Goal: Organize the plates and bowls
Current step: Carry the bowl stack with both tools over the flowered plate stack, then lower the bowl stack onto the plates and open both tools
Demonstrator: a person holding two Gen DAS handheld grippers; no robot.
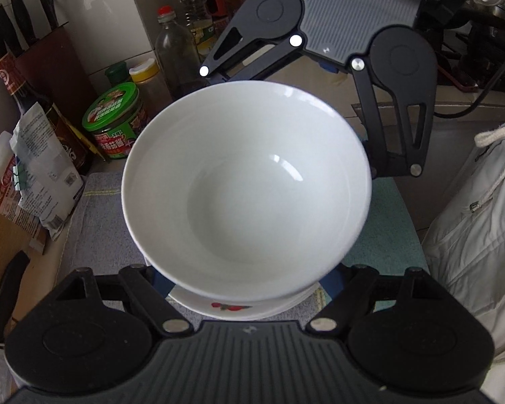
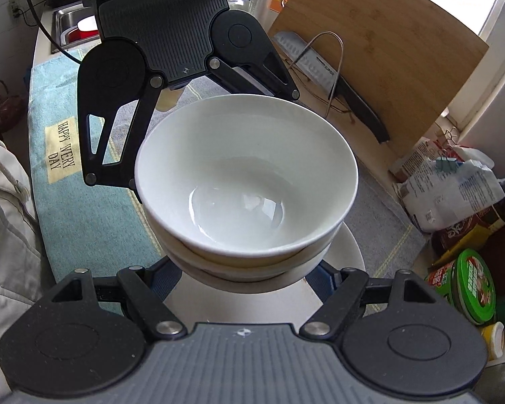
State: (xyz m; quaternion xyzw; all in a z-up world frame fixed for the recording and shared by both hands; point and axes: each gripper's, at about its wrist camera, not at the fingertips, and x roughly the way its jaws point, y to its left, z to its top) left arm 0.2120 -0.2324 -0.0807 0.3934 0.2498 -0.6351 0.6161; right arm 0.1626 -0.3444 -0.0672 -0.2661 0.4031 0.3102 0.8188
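Two white bowls (image 2: pixel 249 181) sit nested one inside the other, and this stack is the landmark for everything here. Both tongs hold it from opposite sides: the left tongs (image 1: pixel 249 289) are closed on the stack from one side, and the right tongs (image 2: pixel 249 269) grip it from the side facing them. In each wrist view the fingertips disappear under the bowl wall, so the exact contact of the pads is hidden.

Directly below the stack is a white plate (image 2: pixel 346 252), and I cannot tell if the lower bowl touches it or hangs just above. Under the stack, in the left wrist view, a dish rim with a red pattern (image 1: pixel 230 307) shows.

Beneath all this lies a grey towel (image 1: pixel 94 222) on the table, and beside it a blue-green towel (image 2: pixel 84 208) with printed words. Behind the stack a wooden cutting board (image 2: pixel 387 50) leans, with a knife (image 2: pixel 336 77) in front of it. To one side of the stack stands a green-lidded jar (image 1: pixel 116 118) among bottles (image 1: pixel 176 50).
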